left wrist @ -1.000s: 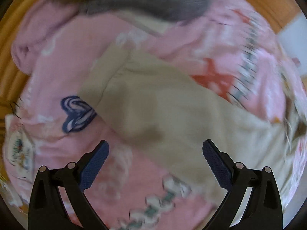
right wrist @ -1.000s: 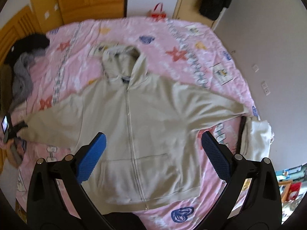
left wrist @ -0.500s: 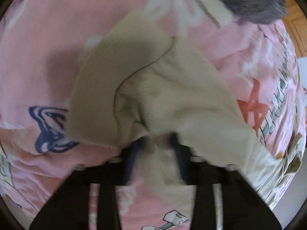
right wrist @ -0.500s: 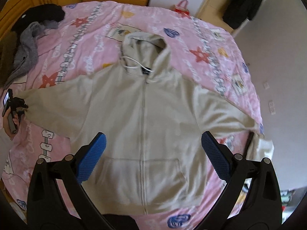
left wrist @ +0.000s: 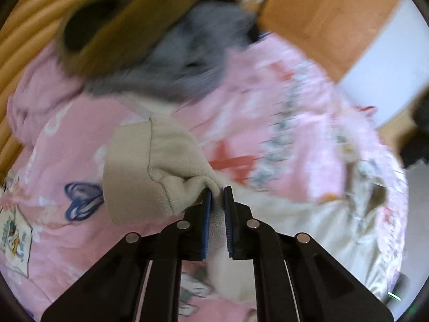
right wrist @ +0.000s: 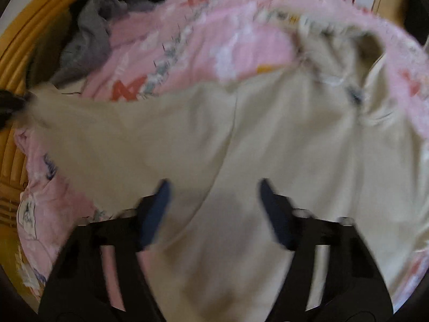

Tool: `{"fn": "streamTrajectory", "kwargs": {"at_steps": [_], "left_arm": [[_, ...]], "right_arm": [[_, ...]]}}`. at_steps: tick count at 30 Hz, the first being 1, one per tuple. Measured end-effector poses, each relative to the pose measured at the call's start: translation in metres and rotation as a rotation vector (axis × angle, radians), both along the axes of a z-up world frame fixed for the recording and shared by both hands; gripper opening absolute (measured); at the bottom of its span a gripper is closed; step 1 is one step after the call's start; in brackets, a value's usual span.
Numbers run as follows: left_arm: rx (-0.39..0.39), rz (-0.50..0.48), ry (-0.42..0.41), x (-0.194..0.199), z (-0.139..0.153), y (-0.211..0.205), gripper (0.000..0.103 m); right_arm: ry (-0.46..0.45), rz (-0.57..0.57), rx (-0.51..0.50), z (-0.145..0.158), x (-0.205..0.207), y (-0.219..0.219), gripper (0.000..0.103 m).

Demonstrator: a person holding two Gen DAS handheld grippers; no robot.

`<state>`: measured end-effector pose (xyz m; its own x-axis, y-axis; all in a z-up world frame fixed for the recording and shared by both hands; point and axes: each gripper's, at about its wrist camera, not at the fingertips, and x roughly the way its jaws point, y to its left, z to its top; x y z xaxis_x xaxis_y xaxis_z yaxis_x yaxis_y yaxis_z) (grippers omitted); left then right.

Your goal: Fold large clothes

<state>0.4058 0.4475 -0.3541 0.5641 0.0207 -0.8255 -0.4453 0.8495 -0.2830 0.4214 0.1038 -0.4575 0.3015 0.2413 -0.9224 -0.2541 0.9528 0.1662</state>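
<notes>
Left wrist view: left gripper (left wrist: pixel 217 191) is clenched on the cuff end of the beige hoodie (left wrist: pixel 158 171), its sleeve bunching just ahead of the blue pads (left wrist: pixel 207 214). Right gripper (right wrist: pixel 214 196) hangs spread apart above the hoodie's body (right wrist: pixel 281 145), gripping nothing. Beyond lie the pink bedspread (left wrist: pixel 268 102) and a grey garment (right wrist: pixel 91 37).

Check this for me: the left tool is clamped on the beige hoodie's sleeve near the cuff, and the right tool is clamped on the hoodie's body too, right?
Not quite. The left tool is indeed shut on the sleeve of the beige hoodie near the cuff. The right tool, though, is open, its fingers spread wide over the hoodie's body and gripping nothing, as the right wrist view shows.
</notes>
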Motion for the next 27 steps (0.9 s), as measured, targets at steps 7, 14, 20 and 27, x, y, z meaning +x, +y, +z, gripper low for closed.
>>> {"fn": "streamTrajectory", "kwargs": {"at_steps": [7,14,20,27], "left_arm": [[-0.007,-0.267,-0.273,-0.005,0.075,-0.145,0.004],[-0.035,-0.465,-0.253,0.008,0.075,-0.272,0.004],[0.049,-0.322,-0.068,-0.003,0.027,-0.270,0.005],[0.095,-0.182,0.150,-0.011,-0.065,-0.224,0.005]], "right_arm": [[0.052,-0.077,-0.011,-0.081,0.027,-0.036,0.030],[0.031,0.094,0.054,-0.093,0.026,-0.055,0.025],[0.047,0.020,0.147,-0.056,0.027,-0.128,0.028],[0.079,-0.050,0.343,-0.022,0.102,-0.143,0.072]]}}
